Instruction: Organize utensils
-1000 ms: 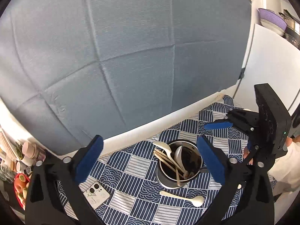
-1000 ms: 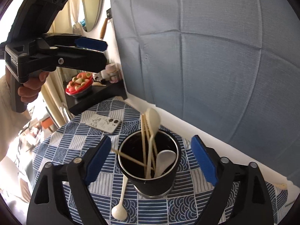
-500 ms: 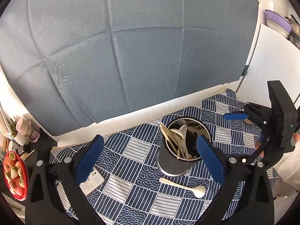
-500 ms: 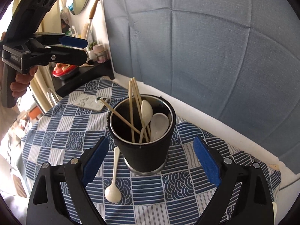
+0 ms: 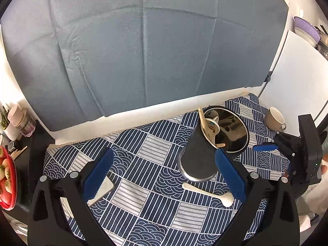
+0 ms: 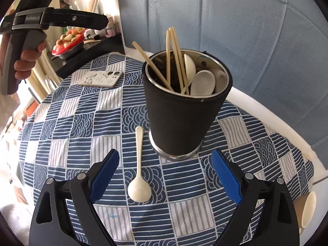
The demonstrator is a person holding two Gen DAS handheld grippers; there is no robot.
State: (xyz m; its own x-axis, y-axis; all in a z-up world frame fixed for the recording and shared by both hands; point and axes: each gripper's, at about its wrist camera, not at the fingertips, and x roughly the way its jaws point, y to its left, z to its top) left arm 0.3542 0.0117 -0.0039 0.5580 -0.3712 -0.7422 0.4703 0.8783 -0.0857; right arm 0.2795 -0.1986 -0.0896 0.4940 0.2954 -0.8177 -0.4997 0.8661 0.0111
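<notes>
A black-sleeved steel utensil cup [image 6: 185, 106] stands upright on the table under a blue-and-white patchwork cloth [image 6: 82, 123]; from the right wrist view it holds several pale wooden chopsticks [image 6: 174, 57] leaning out over the rim and cream ceramic spoons [image 6: 203, 83] with bowls up; one loose cream spoon [image 6: 139, 176] lies flat on the cloth just beside the cup's base, handle toward the cup, between the blue pads of the right gripper [image 6: 165, 178], whose jaws are spread wide and hold nothing. That view also catches the left gripper [image 6: 98, 21] raised well above the table in a hand, side-on, so I cannot tell its gap there; a white phone [image 6: 101, 79] lies beyond, and a red bowl of strawberries [image 6: 68, 42] sits on a dark shelf.

The left wrist view settles it; the left gripper [image 5: 164, 176] is wide open and empty, the cup [image 5: 202, 155] near its right pad, the loose spoon [image 5: 209, 192] lying across the cloth below the cup; only here does a beige mug [image 5: 274, 119] show whole, past the cup, with the right gripper [image 5: 266, 147] at the far side.
</notes>
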